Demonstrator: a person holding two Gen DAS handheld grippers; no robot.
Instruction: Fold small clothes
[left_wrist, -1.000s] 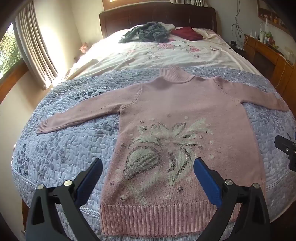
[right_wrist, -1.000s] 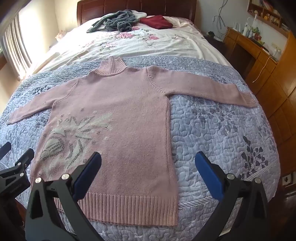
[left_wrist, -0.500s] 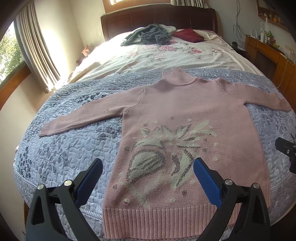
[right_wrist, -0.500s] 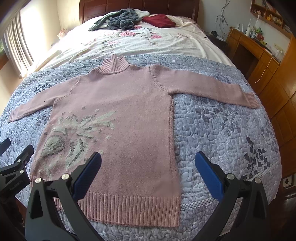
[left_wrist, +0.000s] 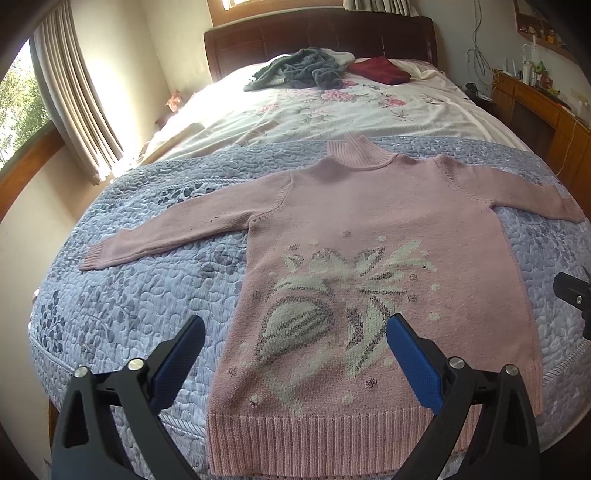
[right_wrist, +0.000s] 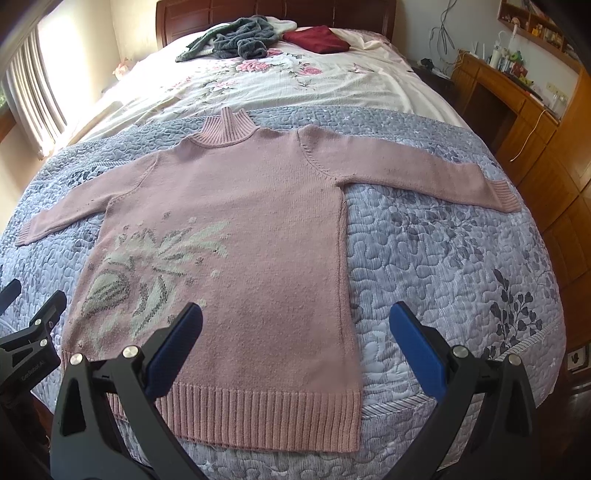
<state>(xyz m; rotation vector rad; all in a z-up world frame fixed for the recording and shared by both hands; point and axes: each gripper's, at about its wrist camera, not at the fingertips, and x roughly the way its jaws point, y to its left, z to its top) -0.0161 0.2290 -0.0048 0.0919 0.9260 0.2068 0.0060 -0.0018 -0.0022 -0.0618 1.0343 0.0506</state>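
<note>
Pulled back and lifted a little over the past second, both views, with the pink sweater (left_wrist: 369, 266) sliding lower in frame and more of the headboard showing at top. Sweater itself left unmoved: flat and face up on the grey-blue quilt (left_wrist: 122, 295), sleeves spread to left and right edges of frame, ribbed hem nearest the cameras. Left gripper (left_wrist: 295, 349) spread wide and empty above the hem at bottom centre; right gripper (right_wrist: 295, 336) likewise spread wide, holding nothing, above the sweater's right side edge. No fold begun; probably lining up for a first grasp at sleeve or hem. No baskets or bins in sight; only a grey garment (right_wrist: 240, 38) and a dark red garment (right_wrist: 316, 38) heaped loose at top centre.
</note>
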